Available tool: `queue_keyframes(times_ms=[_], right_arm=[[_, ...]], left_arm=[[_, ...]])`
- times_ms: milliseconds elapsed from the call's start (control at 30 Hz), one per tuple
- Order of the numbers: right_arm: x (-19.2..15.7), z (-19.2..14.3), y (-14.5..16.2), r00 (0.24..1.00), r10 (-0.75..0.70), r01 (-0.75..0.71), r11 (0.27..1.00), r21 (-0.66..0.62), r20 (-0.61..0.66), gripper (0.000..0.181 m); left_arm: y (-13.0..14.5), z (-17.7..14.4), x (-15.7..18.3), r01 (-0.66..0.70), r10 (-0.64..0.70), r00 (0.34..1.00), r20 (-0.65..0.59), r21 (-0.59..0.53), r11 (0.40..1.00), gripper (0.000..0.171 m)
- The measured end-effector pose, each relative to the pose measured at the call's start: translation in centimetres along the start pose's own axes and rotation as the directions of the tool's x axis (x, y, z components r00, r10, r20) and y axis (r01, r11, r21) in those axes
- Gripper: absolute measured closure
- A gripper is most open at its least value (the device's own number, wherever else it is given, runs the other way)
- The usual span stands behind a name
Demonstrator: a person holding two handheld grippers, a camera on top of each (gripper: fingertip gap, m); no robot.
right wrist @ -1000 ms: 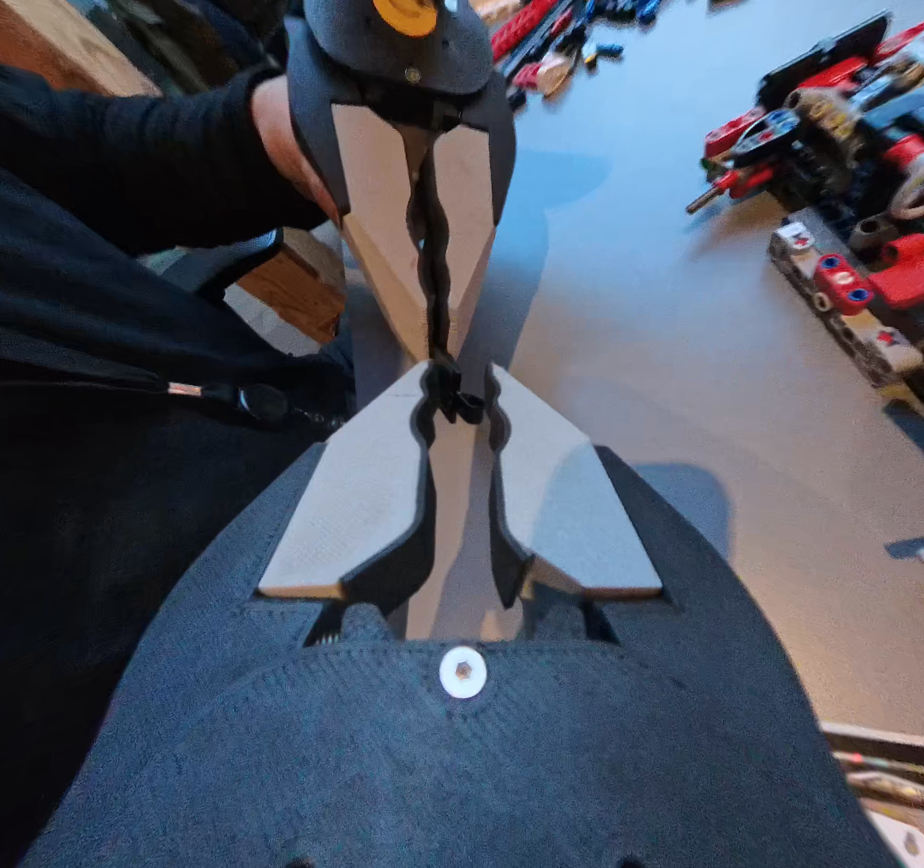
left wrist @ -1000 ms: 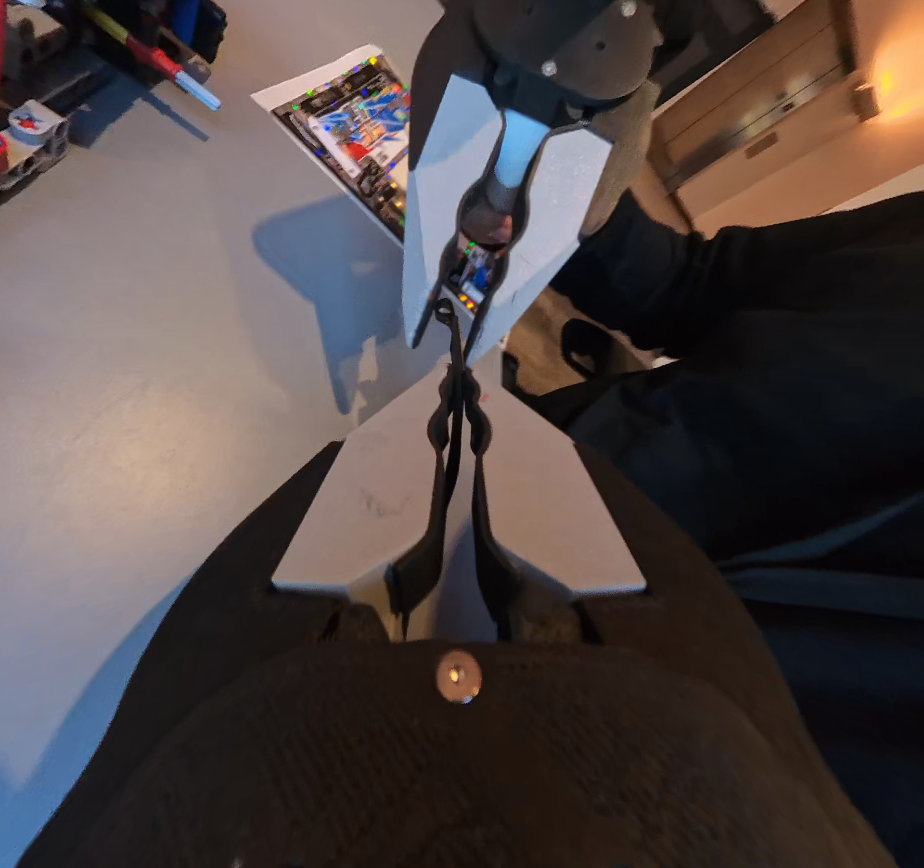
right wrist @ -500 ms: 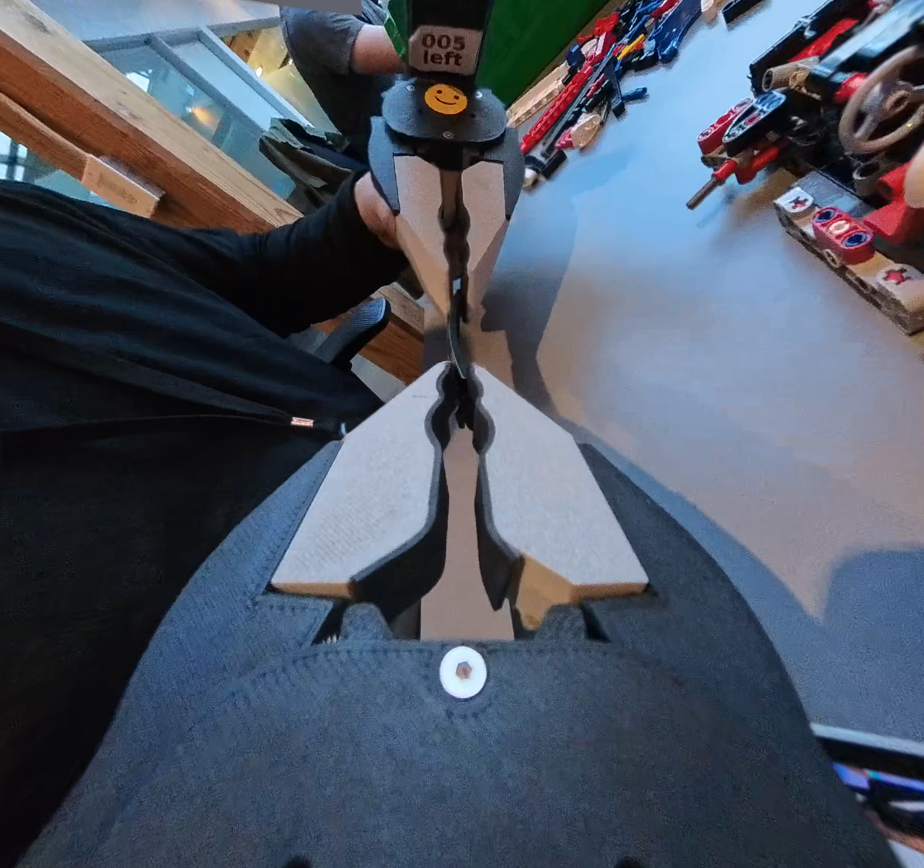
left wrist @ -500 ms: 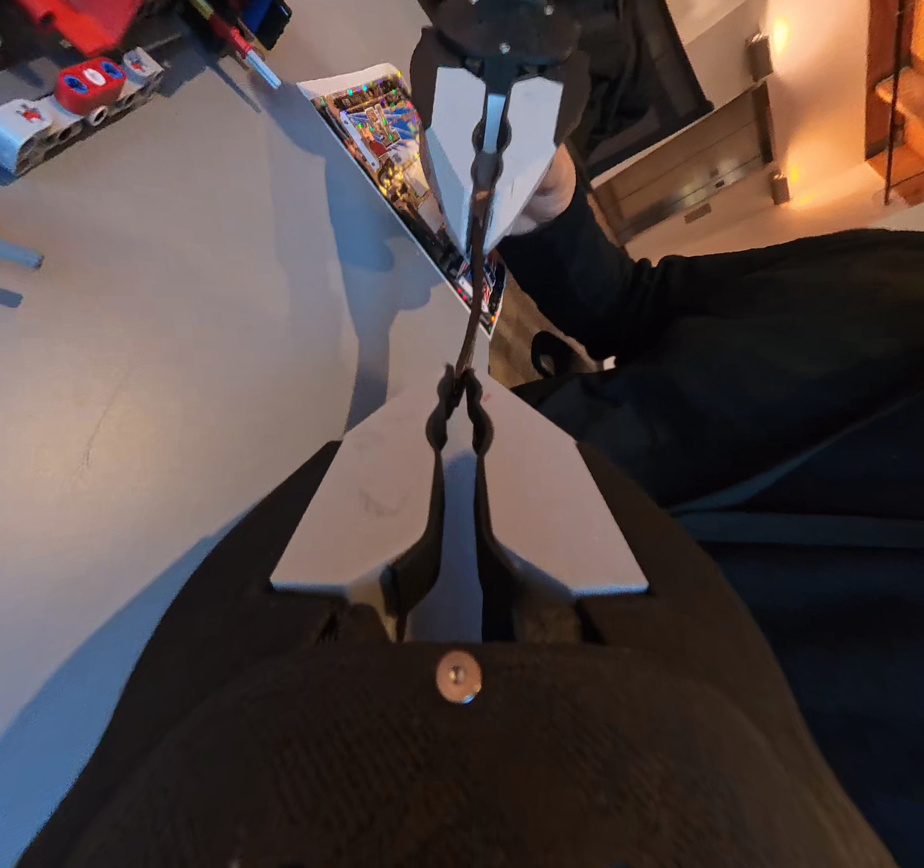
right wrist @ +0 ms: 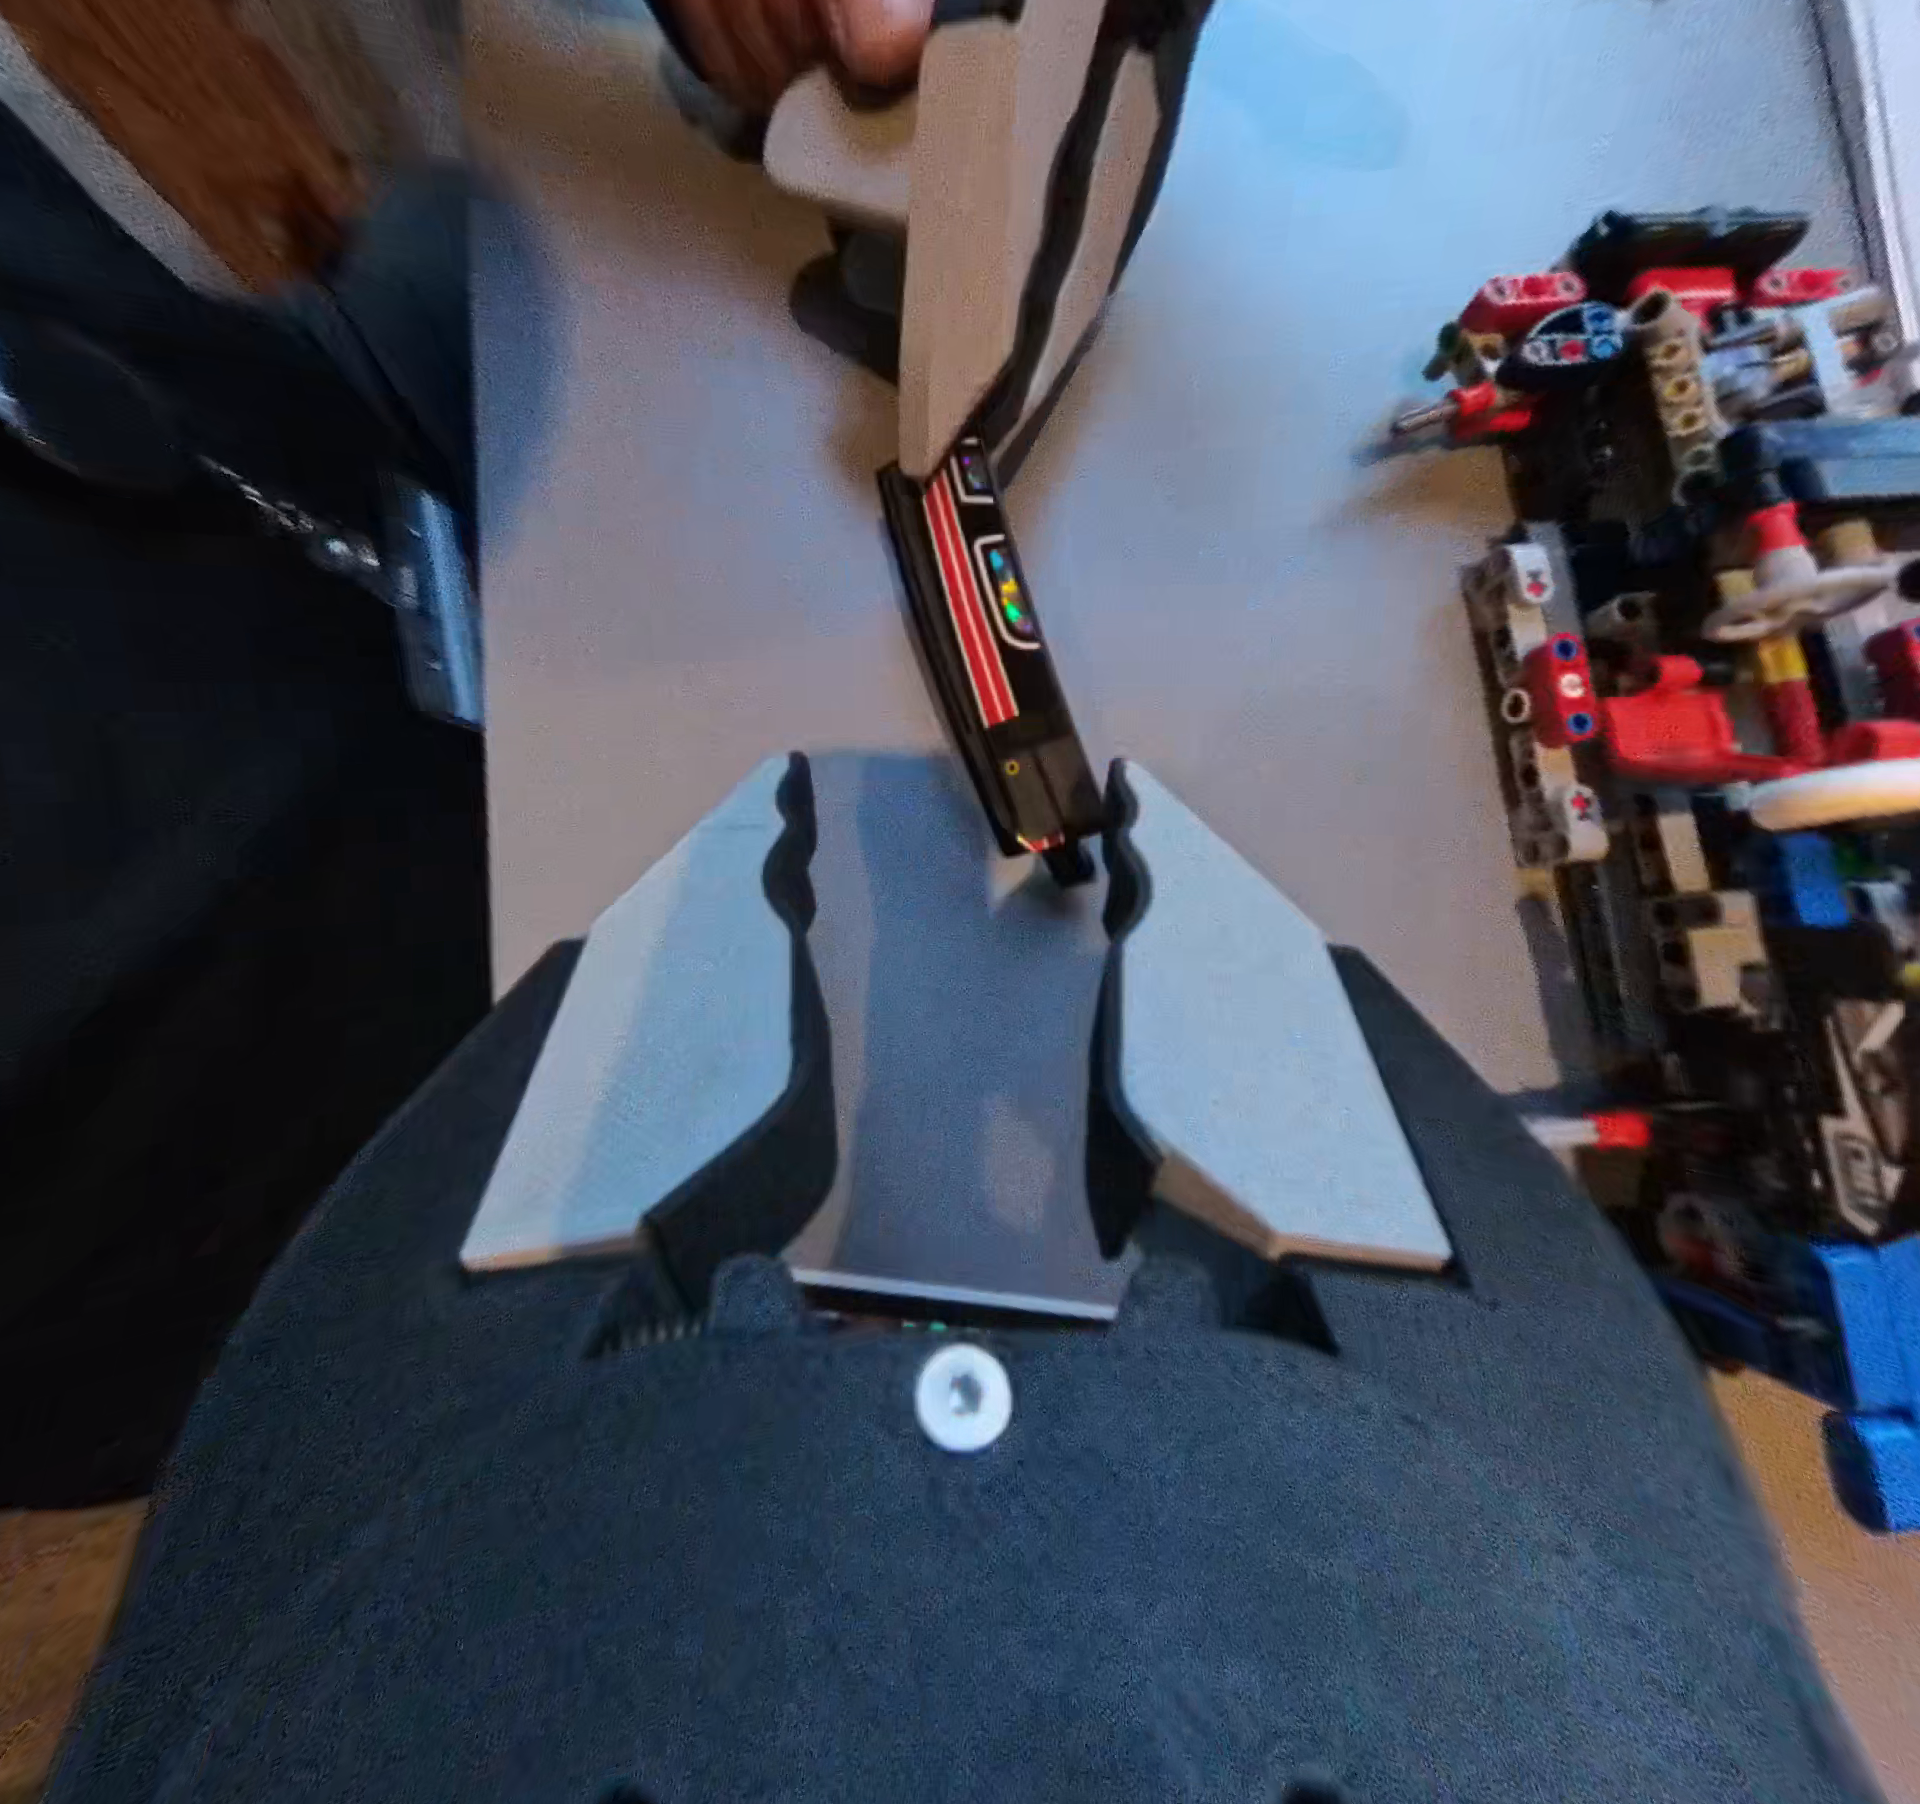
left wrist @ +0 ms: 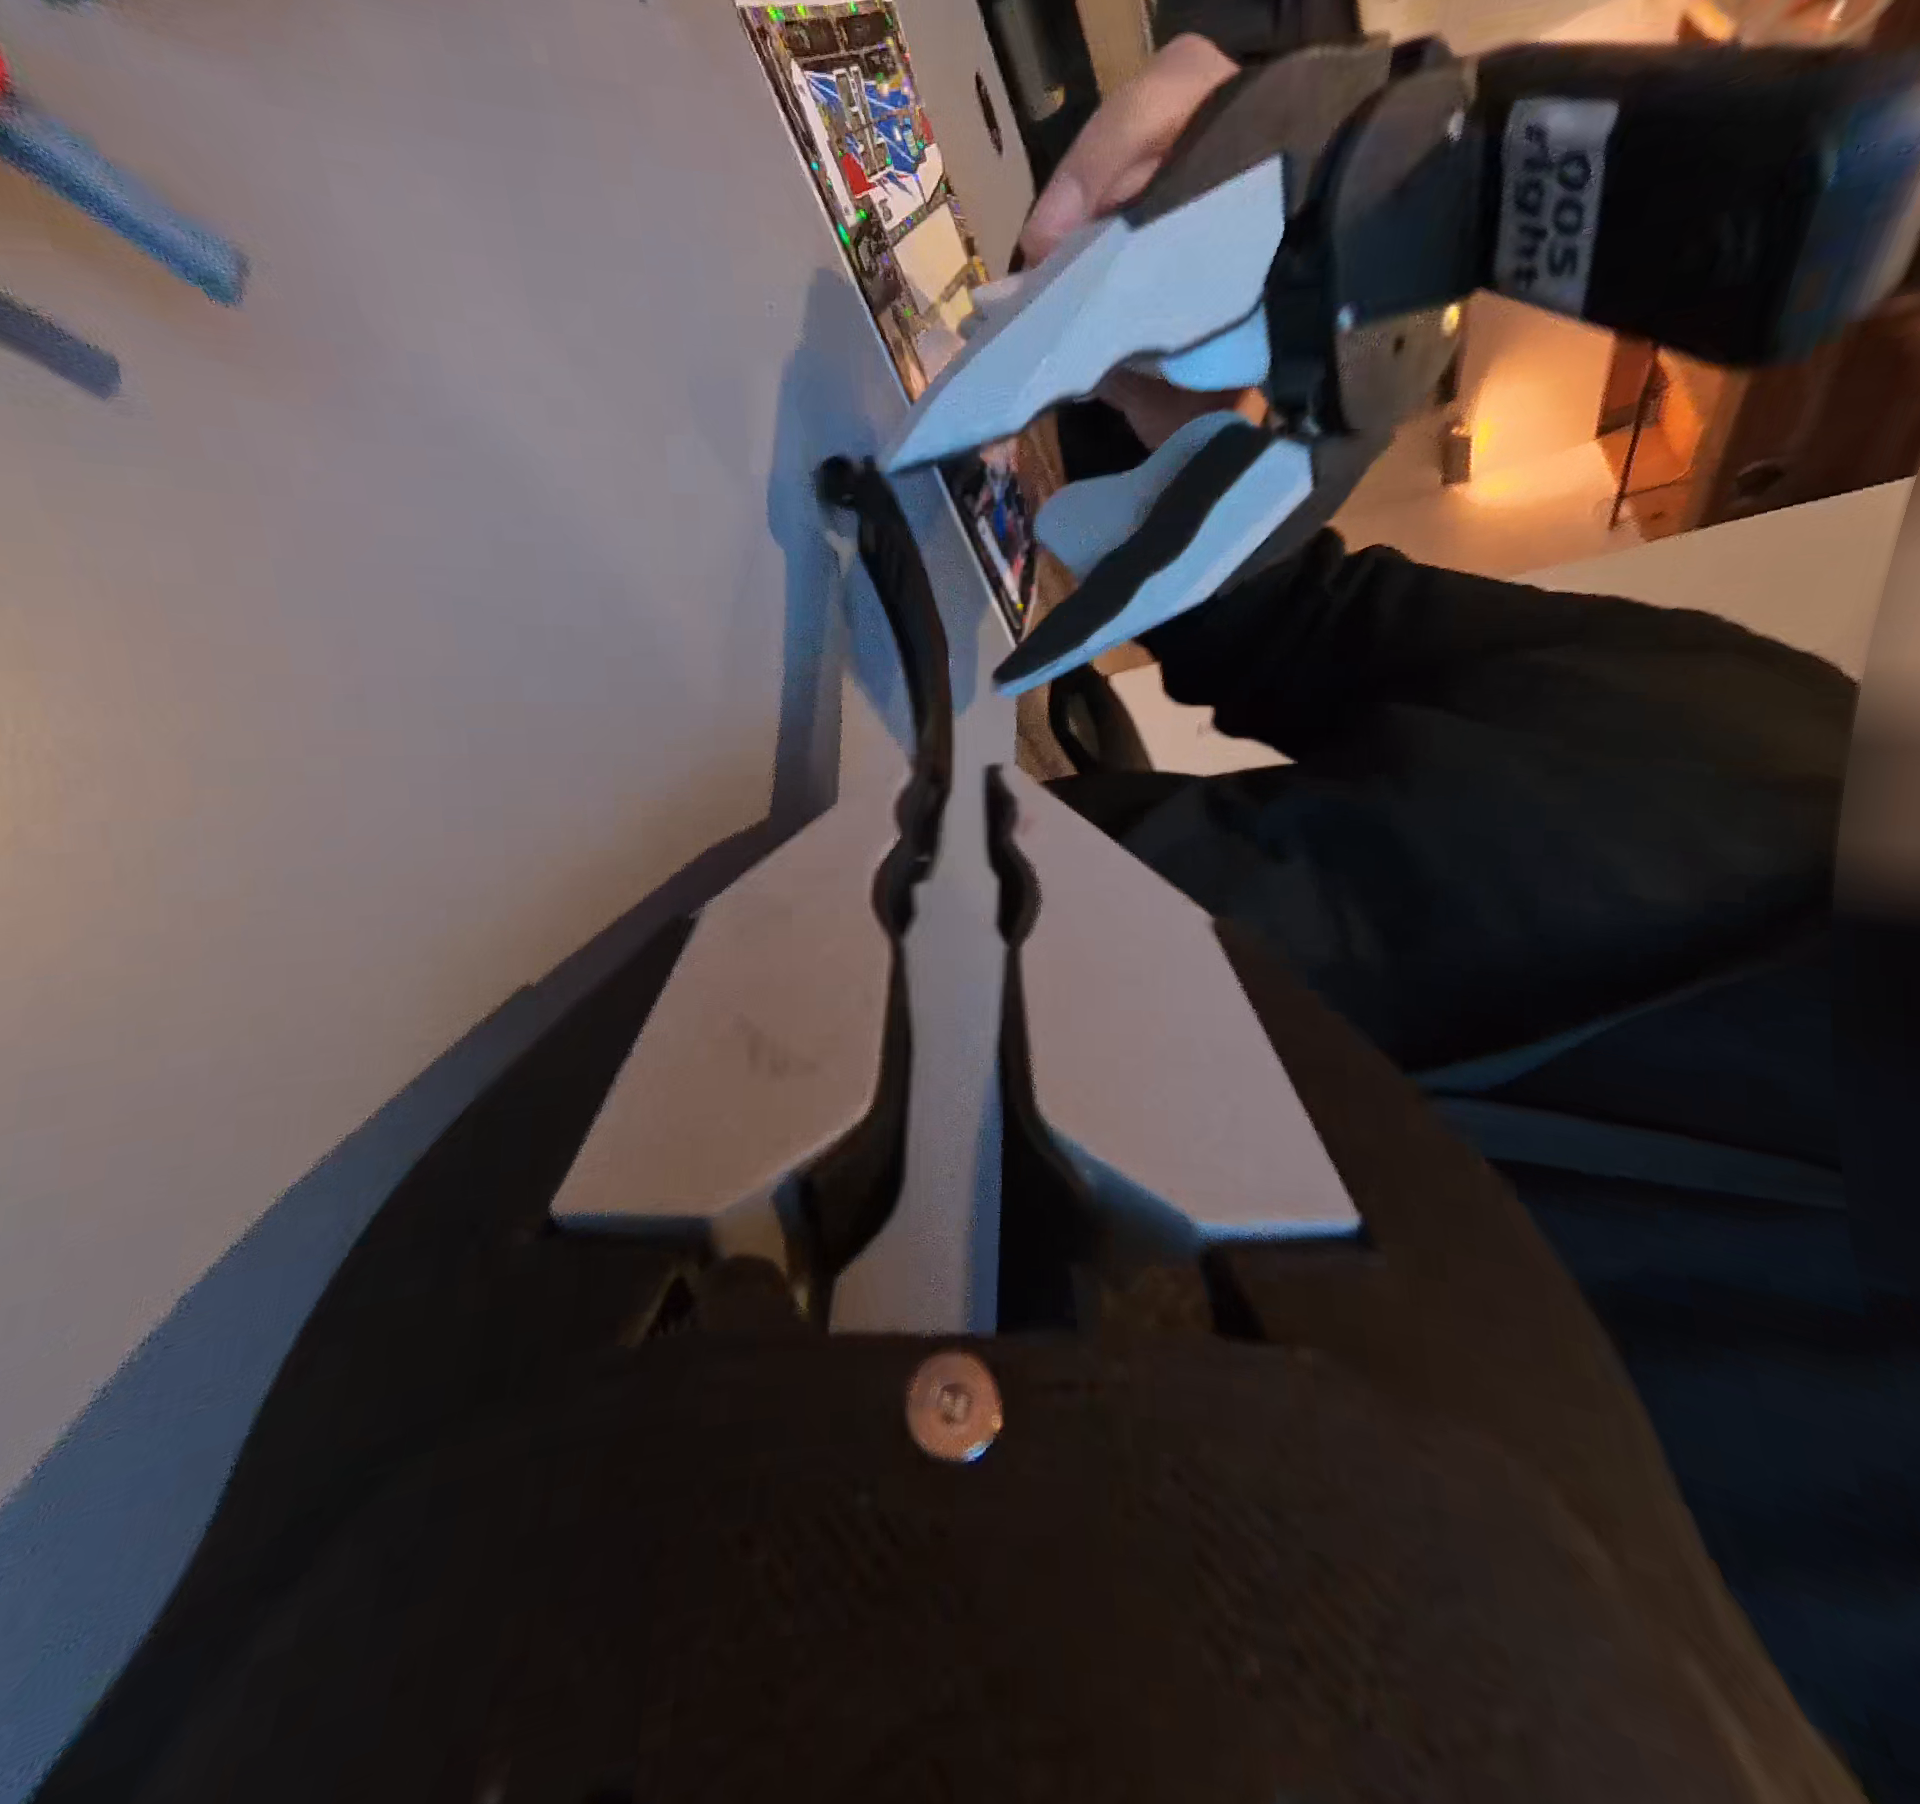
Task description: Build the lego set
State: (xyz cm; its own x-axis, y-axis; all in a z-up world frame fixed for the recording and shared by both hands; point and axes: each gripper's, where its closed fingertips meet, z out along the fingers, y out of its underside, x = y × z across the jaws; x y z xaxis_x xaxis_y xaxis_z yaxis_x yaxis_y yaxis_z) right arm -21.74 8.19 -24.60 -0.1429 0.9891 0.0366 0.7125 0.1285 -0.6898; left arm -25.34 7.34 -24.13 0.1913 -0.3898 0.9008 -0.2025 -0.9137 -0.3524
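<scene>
Here, in the left wrist view, the left gripper (left wrist: 951,783) has its jaws a small way apart, and the curved black lego panel (left wrist: 914,611) runs forward from them along the left finger; whether the fingers really press on it I cannot tell from this side. The panel is above the grey table (left wrist: 416,507). The right gripper (left wrist: 940,570) comes in from the right, its jaws spread wide, the upper tip just beside the far end of the panel, and a printed sheet (left wrist: 883,154) lies on the table behind it. In the right wrist view, the right gripper (right wrist: 956,778) stands wide open and holds nothing; the near end of the panel (right wrist: 987,642), black with red stripes and small shiny stickers, lies between its fingers, close to the right one. The far end of the panel disappears between the tips of the left gripper (right wrist: 961,461), which seem to hold it. The partly built lego model (right wrist: 1714,715) stands on the table (right wrist: 675,559) at the right.
</scene>
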Motion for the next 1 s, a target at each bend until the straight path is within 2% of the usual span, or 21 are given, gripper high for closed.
queue_keyframes(times_ms=[167,200,233,300,367,433,500,567,600,633,700,767,833,867,933,1000], right_arm=[[0.8,2.1,0.7,0.998,0.058,-0.058,0.998,-0.039,0.018,0.126],[1.1,1.9,0.7,0.999,0.053,-0.053,0.998,-0.032,0.001,0.126],[1.3,1.4,0.4,0.999,0.041,-0.041,0.999,-0.017,-0.019,0.126],[2.3,-0.6,-0.9,0.996,0.005,-0.001,0.999,0.042,-0.093,0.129],[3.6,-3.0,-2.3,0.985,-0.006,0.028,0.992,0.126,-0.171,0.128],[4.9,-5.1,-3.4,0.977,0.027,0.025,0.971,0.238,-0.214,0.114],[6.2,-6.2,-3.4,0.969,0.101,-0.024,0.946,0.322,-0.224,0.104],[6.9,-6.2,-2.3,0.962,0.192,-0.112,0.927,0.359,-0.194,0.101],[6.5,-6.0,-1.4,0.962,0.225,-0.162,0.928,0.335,-0.157,0.104],[5.9,-5.8,0.1,0.958,0.247,-0.201,0.941,0.272,-0.147,0.112],[4.9,-6.7,3.8,0.940,0.267,-0.240,0.960,0.142,-0.211,0.114],[2.9,-8.3,7.5,0.926,0.302,-0.301,0.953,0.040,-0.227,0.123],[1.1,-9.1,10.4,0.906,0.354,-0.367,0.930,-0.013,-0.234,0.124],[0.4,-8.8,11.6,0.901,0.366,-0.384,0.923,-0.038,-0.232,0.131],[1.0,-9.1,14.2,0.879,0.330,-0.374,0.925,-0.069,-0.345,0.175],[3.1,-11.6,17.3,0.820,0.263,-0.360,0.927,-0.101,-0.508,0.181]], left_arm=[[-1.1,-1.8,-1.5,-0.170,0.169,0.953,0.251,-0.019,0.985,0.102],[-1.4,-2.4,-1.3,-0.214,0.208,0.933,0.295,-0.011,0.977,0.094],[-1.8,-3.2,-0.8,-0.288,0.272,0.903,0.332,-0.002,0.958,0.095],[-2.7,-4.9,0.6,-0.481,0.431,0.791,0.434,0.007,0.877,0.093],[-3.6,-6.4,1.9,-0.662,0.553,0.626,0.549,-0.001,0.750,0.085],[-4.3,-7.1,2.3,-0.781,0.602,0.467,0.647,-0.017,0.624,0.084],[-4.6,-6.9,1.8,-0.818,0.584,0.400,0.707,-0.013,0.576,0.077],[-4.4,-5.8,0.8,-0.818,0.581,0.393,0.712,-0.018,0.575,0.074],[-4.1,-5.2,0.2,-0.815,0.583,0.393,0.711,-0.025,0.579,0.073],[-3.8,-4.7,-0.3,-0.808,0.591,0.393,0.704,-0.042,0.588,0.075],[-3.1,-4.0,-0.5,-0.802,0.625,0.373,0.686,-0.101,0.589,0.081],[-2.7,-3.7,-0.7,-0.802,0.644,0.352,0.679,-0.136,0.582,0.085],[-2.4,-3.3,-0.8,-0.796,0.662,0.355,0.661,-0.158,0.585,0.089],[-2.2,-3.1,-0.9,-0.790,0.669,0.363,0.648,-0.166,0.590,0.096],[-2.0,-2.7,-1.2,-0.774,0.682,0.393,0.617,-0.178,0.608,0.106],[-2.1,-2.6,-1.4,-0.761,0.678,0.420,0.602,-0.174,0.625,0.105]])
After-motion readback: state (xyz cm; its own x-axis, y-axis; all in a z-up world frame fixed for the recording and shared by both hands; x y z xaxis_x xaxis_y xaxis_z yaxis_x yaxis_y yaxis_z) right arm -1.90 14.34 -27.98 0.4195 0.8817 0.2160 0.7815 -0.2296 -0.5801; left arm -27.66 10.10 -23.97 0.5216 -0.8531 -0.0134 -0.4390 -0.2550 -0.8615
